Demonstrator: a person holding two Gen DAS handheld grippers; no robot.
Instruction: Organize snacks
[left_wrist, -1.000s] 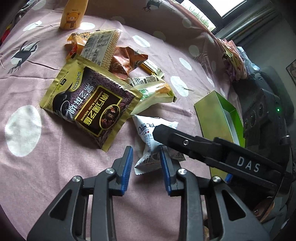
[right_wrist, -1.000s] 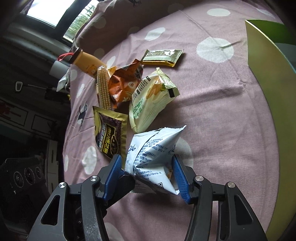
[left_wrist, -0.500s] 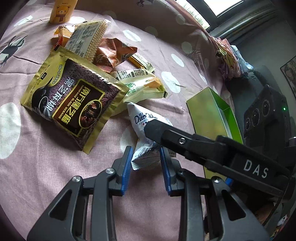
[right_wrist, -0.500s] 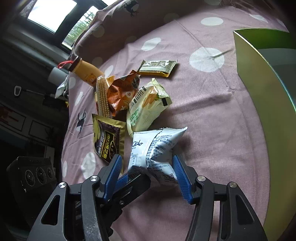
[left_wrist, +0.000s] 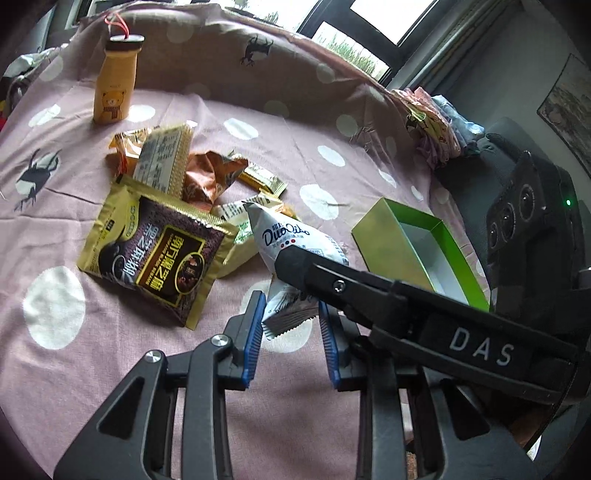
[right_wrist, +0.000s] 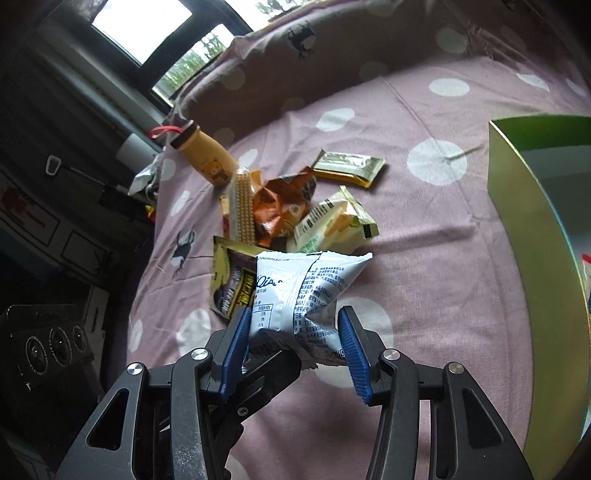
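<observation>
The right tongs (right_wrist: 293, 313) grip a white snack packet (right_wrist: 295, 284) printed with blue lettering. Their jaws have just been closing, and both blue pads (right_wrist: 238, 332) now press into the packet's lower half, denting the foil. The packet hangs clear of the dotted mauve cloth (right_wrist: 443, 295), and its shadow falls on the cloth below it.

The left tongs (left_wrist: 290, 301) stand at a narrow gap. In the left wrist view the packet's crimped lower end lies between their pads (left_wrist: 255, 332). Whether those pads squeeze it I cannot tell. 1 finger (left_wrist: 369, 291) of the right tongs crosses in front of the packet in that view.

An open green box (left_wrist: 388, 236) with a white inside sits toward the cloth's right edge, apart from the packet.

The other snacks lie heaped near the middle of the cloth:
- a gold and dark brown sesame sachet (left_wrist: 162, 254), flat and nearest the tongs
- a yellow-green packet (right_wrist: 332, 221), just beyond the white one
- a crumpled orange bag (left_wrist: 210, 177)
- a clear pack of wafers (left_wrist: 162, 155), leaning on the heap
- a small gold sachet (right_wrist: 347, 166), lying a little apart on the box side

A yellow bottle with a bear on it (left_wrist: 112, 88) stands upright near the cloth's far edge.
</observation>
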